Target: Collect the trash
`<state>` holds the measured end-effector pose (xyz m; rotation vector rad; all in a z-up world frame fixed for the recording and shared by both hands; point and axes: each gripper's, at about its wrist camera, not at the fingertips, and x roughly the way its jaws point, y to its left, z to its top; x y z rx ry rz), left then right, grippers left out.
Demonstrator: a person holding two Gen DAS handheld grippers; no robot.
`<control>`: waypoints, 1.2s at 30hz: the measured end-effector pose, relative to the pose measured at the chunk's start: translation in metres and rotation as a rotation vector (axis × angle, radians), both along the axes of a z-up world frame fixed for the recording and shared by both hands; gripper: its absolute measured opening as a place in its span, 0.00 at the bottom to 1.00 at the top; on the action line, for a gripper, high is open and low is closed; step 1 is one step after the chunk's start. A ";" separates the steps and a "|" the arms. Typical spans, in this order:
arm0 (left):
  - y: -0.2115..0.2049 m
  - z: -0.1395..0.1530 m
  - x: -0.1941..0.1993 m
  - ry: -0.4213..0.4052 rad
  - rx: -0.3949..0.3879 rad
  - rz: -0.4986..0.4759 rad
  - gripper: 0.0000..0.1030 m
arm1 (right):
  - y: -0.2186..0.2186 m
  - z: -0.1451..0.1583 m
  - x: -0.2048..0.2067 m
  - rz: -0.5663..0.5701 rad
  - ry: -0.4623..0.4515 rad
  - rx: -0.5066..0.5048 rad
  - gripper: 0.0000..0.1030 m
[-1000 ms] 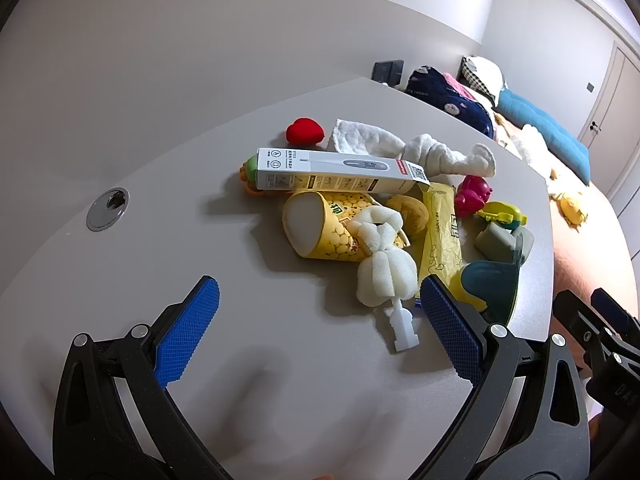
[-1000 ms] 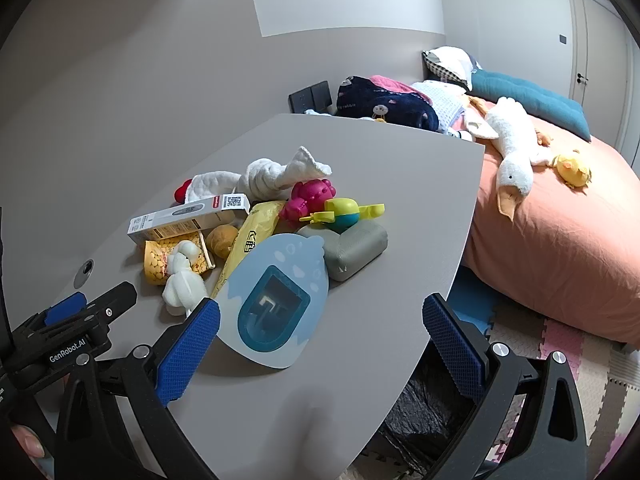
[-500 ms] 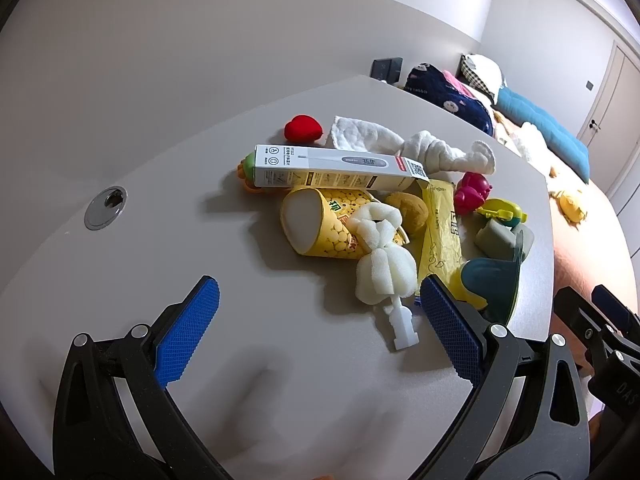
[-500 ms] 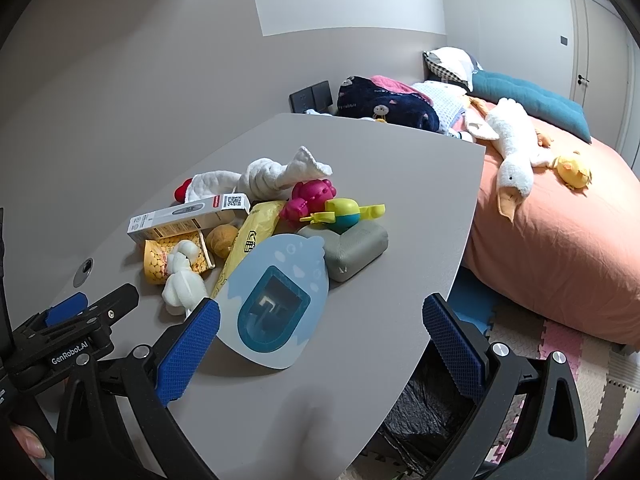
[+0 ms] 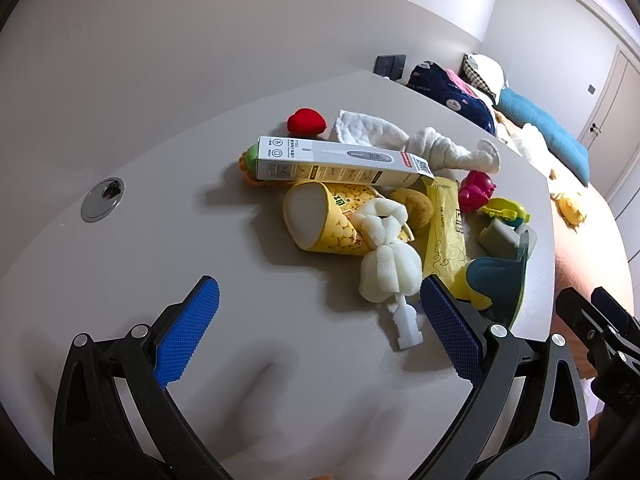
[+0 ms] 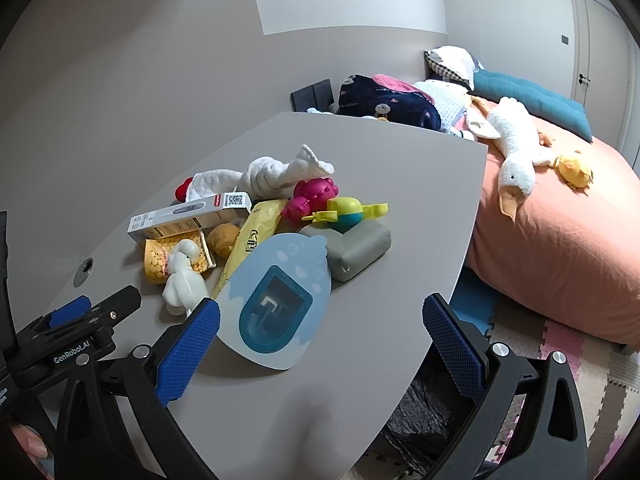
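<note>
A pile of clutter lies on the grey table: a white thermometer box, a crushed yellow paper cup, a white foam brush, a yellow wrapper and a blue card pouch. My left gripper hovers open over the table just short of the foam brush, holding nothing. My right gripper stands open near the table's front edge, its left finger beside the blue pouch. A black bag sits on the floor under the table edge.
Toys are mixed into the pile: a red heart, a white towel, a pink toy, a grey block. A cable grommet is at left. A bed with plush toys stands right of the table.
The left gripper has eased slightly toward the pile. The right view is almost unchanged.
</note>
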<state>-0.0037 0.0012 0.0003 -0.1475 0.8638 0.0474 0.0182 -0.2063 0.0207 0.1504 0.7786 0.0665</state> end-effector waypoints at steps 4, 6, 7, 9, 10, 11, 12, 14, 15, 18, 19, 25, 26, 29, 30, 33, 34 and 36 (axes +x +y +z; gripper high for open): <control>0.001 -0.002 0.002 0.008 0.010 0.004 0.94 | -0.001 -0.004 0.003 -0.008 -0.010 0.040 0.98; 0.002 -0.004 0.004 0.015 0.009 0.009 0.94 | 0.000 -0.006 0.004 -0.008 -0.015 0.052 0.98; 0.004 -0.004 0.006 0.020 0.004 0.007 0.94 | 0.002 -0.008 0.006 -0.005 -0.014 0.057 0.98; 0.006 -0.006 0.008 0.026 0.000 0.011 0.94 | 0.004 -0.012 0.010 0.000 -0.005 0.076 0.98; 0.007 -0.006 0.010 0.031 0.003 0.015 0.94 | 0.005 -0.015 0.012 0.001 0.001 0.090 0.98; 0.009 -0.007 0.012 0.036 0.006 0.019 0.94 | 0.005 -0.018 0.014 0.003 0.008 0.102 0.98; 0.010 -0.008 0.014 0.038 0.007 0.022 0.94 | 0.006 -0.019 0.016 0.005 0.013 0.112 0.98; 0.012 -0.011 0.017 0.048 -0.001 0.026 0.94 | 0.007 -0.024 0.022 0.005 0.020 0.133 0.98; 0.014 -0.012 0.019 0.055 -0.009 0.028 0.94 | 0.008 -0.027 0.026 0.004 0.025 0.141 0.98; 0.020 -0.017 0.024 0.075 -0.035 0.031 0.94 | 0.014 -0.033 0.035 -0.001 0.036 0.150 0.98; 0.021 -0.018 0.025 0.077 -0.037 0.031 0.94 | 0.015 -0.035 0.037 -0.001 0.038 0.151 0.98; 0.023 -0.019 0.026 0.074 -0.039 0.022 0.94 | 0.026 -0.045 0.053 -0.010 0.058 0.125 0.87; 0.022 -0.019 0.027 0.074 -0.036 0.017 0.94 | 0.027 -0.047 0.054 -0.009 0.066 0.123 0.81; 0.018 -0.020 0.029 0.077 -0.030 0.005 0.94 | 0.025 -0.052 0.055 -0.001 0.084 0.136 0.73; 0.017 -0.020 0.029 0.079 -0.028 0.001 0.94 | 0.024 -0.052 0.055 0.000 0.080 0.140 0.73; 0.014 -0.021 0.027 0.086 -0.036 -0.010 0.94 | 0.021 -0.053 0.052 0.006 0.071 0.158 0.68; 0.012 -0.021 0.027 0.087 -0.039 -0.013 0.94 | 0.020 -0.052 0.051 0.009 0.068 0.164 0.67; 0.009 -0.021 0.026 0.084 -0.042 -0.016 0.94 | 0.018 -0.051 0.048 0.015 0.060 0.168 0.64</control>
